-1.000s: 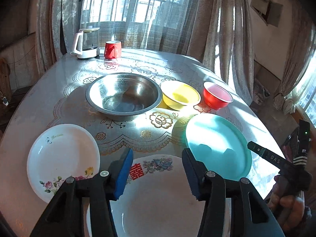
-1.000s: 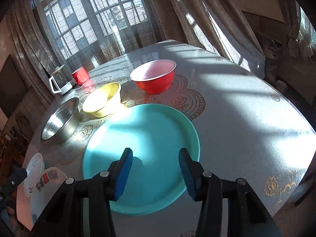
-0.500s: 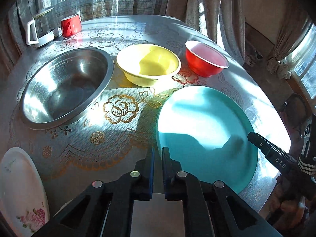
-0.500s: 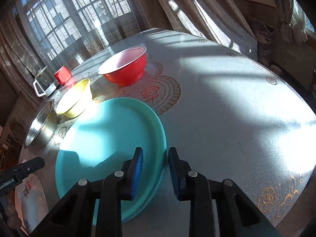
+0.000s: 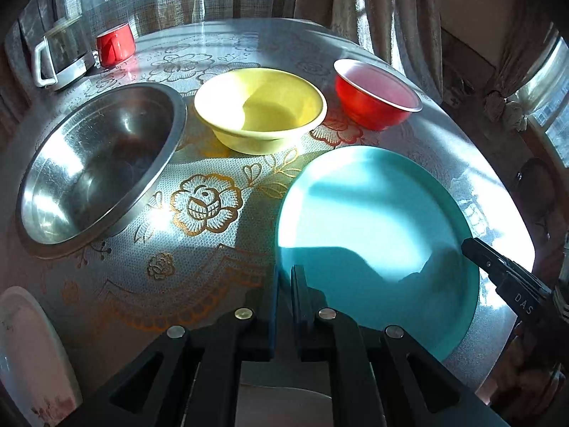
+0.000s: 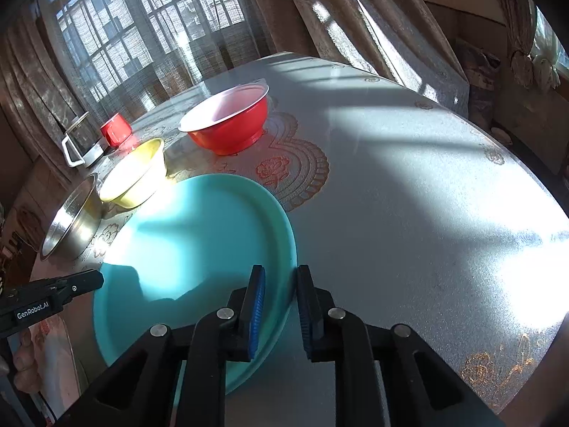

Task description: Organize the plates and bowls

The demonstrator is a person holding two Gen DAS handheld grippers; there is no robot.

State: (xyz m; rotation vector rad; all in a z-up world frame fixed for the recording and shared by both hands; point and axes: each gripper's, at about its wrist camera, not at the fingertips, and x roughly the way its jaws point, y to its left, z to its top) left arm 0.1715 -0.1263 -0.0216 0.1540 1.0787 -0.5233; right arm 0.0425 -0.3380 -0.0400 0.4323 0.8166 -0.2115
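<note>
On the sunlit patterned table [image 6: 409,185] we see the teal plate [image 6: 199,235], its right rim now between our right gripper [image 6: 279,277], whose jaws, a second ago wide, are closing; our left gripper [image 5: 286,277], then wide, is now pinched together beside the plate's left edge.

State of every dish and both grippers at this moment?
teal plate: empty, not stacked
right gripper: closing, teal plate's rim between its fingers
left gripper: shut at the teal plate's edge; grip unclear
yellow bowl: upright, empty
red bowl: upright, empty
steel bowl: upright, empty
red mug: upright
white plate: empty, partly out of frame
</note>
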